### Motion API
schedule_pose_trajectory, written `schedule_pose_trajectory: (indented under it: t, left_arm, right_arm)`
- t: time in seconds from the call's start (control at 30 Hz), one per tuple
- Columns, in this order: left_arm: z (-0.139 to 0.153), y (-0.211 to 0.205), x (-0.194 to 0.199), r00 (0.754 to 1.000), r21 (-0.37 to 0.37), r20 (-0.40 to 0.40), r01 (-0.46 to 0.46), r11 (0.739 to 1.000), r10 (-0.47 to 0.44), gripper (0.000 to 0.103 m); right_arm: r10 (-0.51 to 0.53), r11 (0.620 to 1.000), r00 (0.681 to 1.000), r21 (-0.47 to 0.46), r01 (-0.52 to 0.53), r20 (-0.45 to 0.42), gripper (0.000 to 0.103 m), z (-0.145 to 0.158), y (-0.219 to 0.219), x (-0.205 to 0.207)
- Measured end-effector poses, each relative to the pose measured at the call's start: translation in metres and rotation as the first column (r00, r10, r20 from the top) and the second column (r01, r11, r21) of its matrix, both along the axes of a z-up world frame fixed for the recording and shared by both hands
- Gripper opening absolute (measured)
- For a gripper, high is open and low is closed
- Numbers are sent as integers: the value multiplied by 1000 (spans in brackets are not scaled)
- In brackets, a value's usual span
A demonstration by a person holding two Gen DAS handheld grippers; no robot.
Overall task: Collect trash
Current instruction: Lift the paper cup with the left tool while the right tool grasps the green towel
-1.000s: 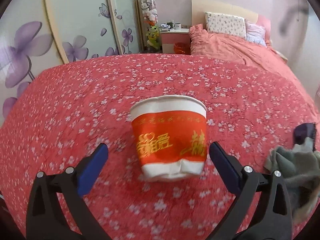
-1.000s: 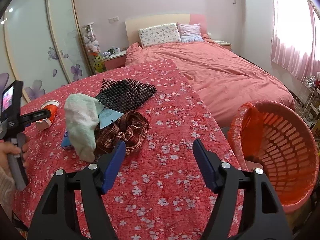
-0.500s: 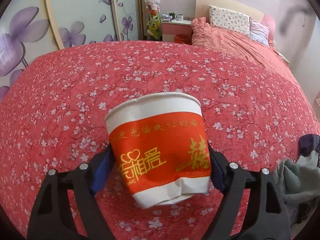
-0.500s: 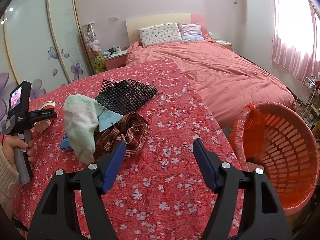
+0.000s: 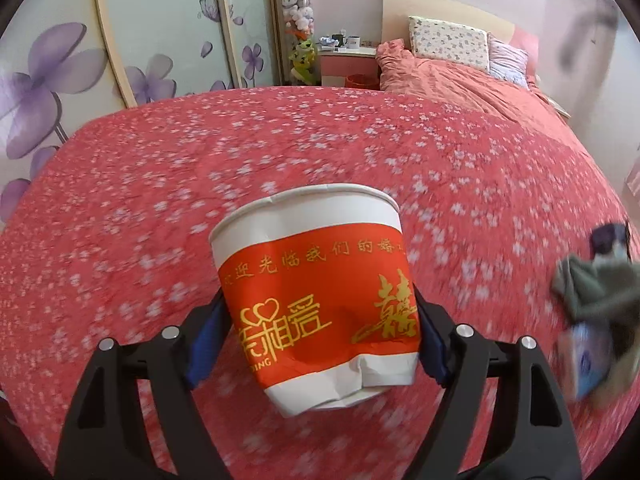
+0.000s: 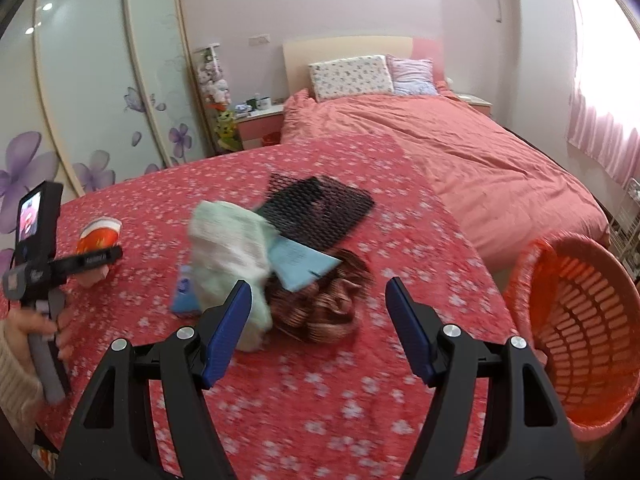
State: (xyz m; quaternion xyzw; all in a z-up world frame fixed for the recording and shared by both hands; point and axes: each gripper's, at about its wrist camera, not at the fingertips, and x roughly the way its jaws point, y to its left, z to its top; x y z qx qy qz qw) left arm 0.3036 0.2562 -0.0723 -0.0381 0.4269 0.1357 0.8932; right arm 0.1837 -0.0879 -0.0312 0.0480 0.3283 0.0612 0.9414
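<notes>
My left gripper [image 5: 320, 344] is shut on a dented red and white paper cup [image 5: 316, 292] with gold lettering and holds it tilted above the red floral tablecloth [image 5: 280, 152]. The cup [image 6: 100, 236] and left gripper also show at the far left of the right wrist view. My right gripper [image 6: 320, 328] is open and empty, above the cloth just in front of a pile: a pale green towel [image 6: 228, 248], a brown woven cloth [image 6: 324, 312], a light blue card [image 6: 296, 264] and a black mesh mat [image 6: 320, 208]. An orange basket [image 6: 576, 320] stands at the right.
A blue packet [image 6: 184, 292] lies under the towel. A bed [image 6: 460, 160] with pillows stands behind the table, a pink nightstand [image 6: 260, 124] beside it, and flowered wardrobe doors [image 6: 100, 100] at the left. The table's right edge falls beside the basket.
My left gripper closed on the cup and lifted it off the cloth, tilting it. My right gripper moved forward toward the pile.
</notes>
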Motion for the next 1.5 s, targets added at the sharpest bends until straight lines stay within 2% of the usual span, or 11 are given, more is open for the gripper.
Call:
schedule_pose_trajectory:
  t: [0.23,0.33,0.47,0.57,0.63,0.73,0.87,1.17,1.5]
  left_arm:
    - [1,9,-37,1000,1,14,26,1000,-26,78]
    - [5,11,-44,999,-6,26,36,999,-36,78]
    - [7,16,-51,999,-22,30,45,999,-45,78]
    - [8,18,-52,998,-31,30,49,998,-48,78]
    - [8,19,-51,998,-35,29,52,998,-51,78]
    - [8,20,-52,998,-39,31,53,998,-51,78]
    - [11,20,-55,998,-49,38,51,998,-49,78]
    - [30,7,-69,995,-38,73,76,996,-73,78]
    - [62,-31,-80,982,-9,123,146,989,-144,78]
  right_arm:
    - [70,997,997,25,-70,-26,51,0,39,22]
    - [90,996,995,29,-89,-41,47,-1,53,27]
    - [83,996,995,-22,-84,-53,43,-6,66,32]
    - [60,998,995,-21,-62,-75,31,-9,62,34]
    - [49,999,995,-12,-51,-90,18,-10,56,33]
    - [48,999,994,-12,-50,-100,7,-11,52,31]
    - [40,999,996,-10,-41,-78,4,-6,48,20]
    - [35,999,999,25,-35,29,4,27,26,-6]
    - [-62,997,994,56,57,95,4,46,-21,-31]
